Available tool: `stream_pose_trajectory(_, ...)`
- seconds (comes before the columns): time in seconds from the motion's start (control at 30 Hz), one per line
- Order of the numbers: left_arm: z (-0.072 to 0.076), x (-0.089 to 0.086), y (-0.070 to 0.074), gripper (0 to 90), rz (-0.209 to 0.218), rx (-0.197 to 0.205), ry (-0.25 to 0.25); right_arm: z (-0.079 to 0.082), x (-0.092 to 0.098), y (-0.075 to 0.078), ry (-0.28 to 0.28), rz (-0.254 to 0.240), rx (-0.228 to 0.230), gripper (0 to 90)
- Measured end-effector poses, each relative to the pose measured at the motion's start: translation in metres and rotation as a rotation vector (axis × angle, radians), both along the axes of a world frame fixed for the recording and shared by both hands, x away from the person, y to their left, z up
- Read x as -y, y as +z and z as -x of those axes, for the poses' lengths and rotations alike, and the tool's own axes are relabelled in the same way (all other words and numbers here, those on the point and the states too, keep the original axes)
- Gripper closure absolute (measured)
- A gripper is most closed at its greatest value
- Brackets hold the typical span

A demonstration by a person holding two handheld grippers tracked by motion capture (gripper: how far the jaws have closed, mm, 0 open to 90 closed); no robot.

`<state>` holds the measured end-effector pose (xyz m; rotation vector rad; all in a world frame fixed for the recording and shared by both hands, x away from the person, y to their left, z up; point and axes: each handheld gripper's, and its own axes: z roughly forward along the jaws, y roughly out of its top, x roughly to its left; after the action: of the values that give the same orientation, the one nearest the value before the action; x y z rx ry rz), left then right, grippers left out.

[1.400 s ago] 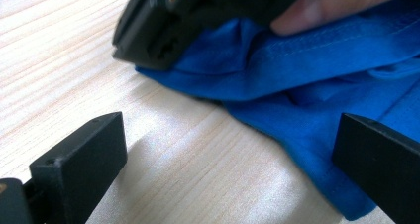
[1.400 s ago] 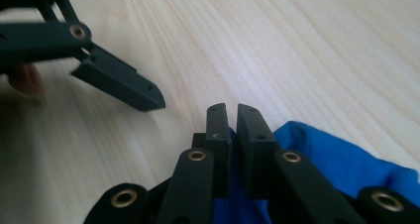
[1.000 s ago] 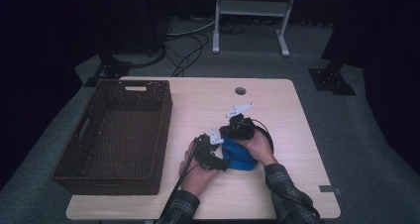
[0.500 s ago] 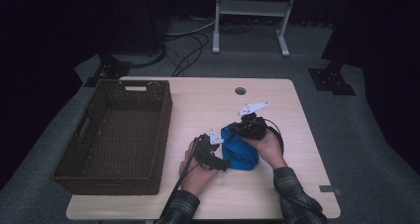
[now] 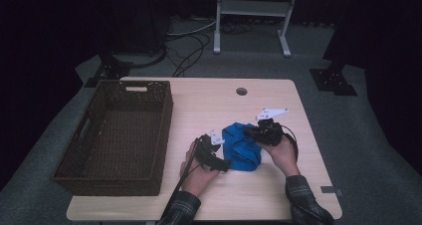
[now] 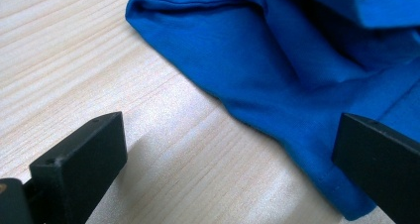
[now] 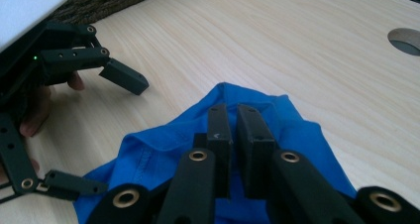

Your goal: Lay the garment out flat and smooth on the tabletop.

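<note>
High view: blue cloth [image 5: 241,148] lies bunched on the table [image 5: 214,105], at 3 o'clock from the wicker basket [image 5: 119,130]. Right gripper [image 5: 253,131], at the cloth's 1 o'clock edge, has its jaws pinched on a fold. Left gripper [image 5: 219,153], at 9 o'clock, gapes wide, 1 jaw over the hem, gripping nothing.
</note>
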<state>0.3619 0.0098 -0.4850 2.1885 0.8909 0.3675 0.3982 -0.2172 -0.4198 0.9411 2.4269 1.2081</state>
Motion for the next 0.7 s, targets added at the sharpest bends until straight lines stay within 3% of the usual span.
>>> stream_pose_trajectory(0.7,0.000,0.000,0.000,0.4,-0.002,0.001,-0.002,0.017,0.032,-0.001,-0.038,-0.016,0.022,84.7)
